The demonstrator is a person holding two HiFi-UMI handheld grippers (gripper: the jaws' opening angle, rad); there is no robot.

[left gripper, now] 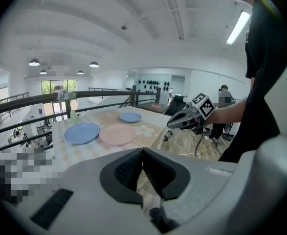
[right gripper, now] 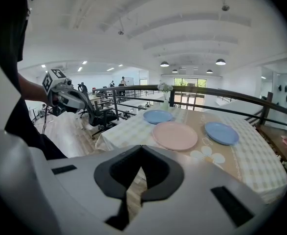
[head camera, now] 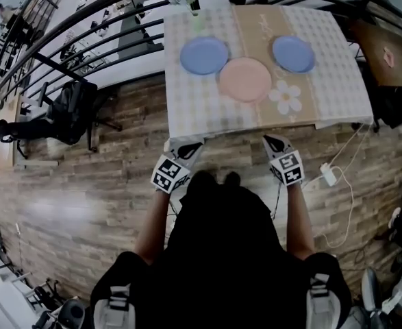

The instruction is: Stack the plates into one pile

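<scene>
Head view is showing me holding my left gripper (head camera: 188, 147) and right gripper (head camera: 276, 142) just short of the table (head camera: 187, 112), both with jaws pressed together and gripping nothing. Three plates are lying unstacked on it: the left blue plate (head camera: 204, 55) just beside the pink plate (head camera: 245, 79), and the right blue plate (head camera: 293, 53) near the pink one's other side.

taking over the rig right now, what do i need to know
Left tool: shut, empty, held short of the table's near edge.
Right tool: the same.
Plates: left blue plate, pink plate and right blue plate lie singly in a row on the table.
Done: nothing stacked yet.
To do: pile all three into one stack.
</scene>
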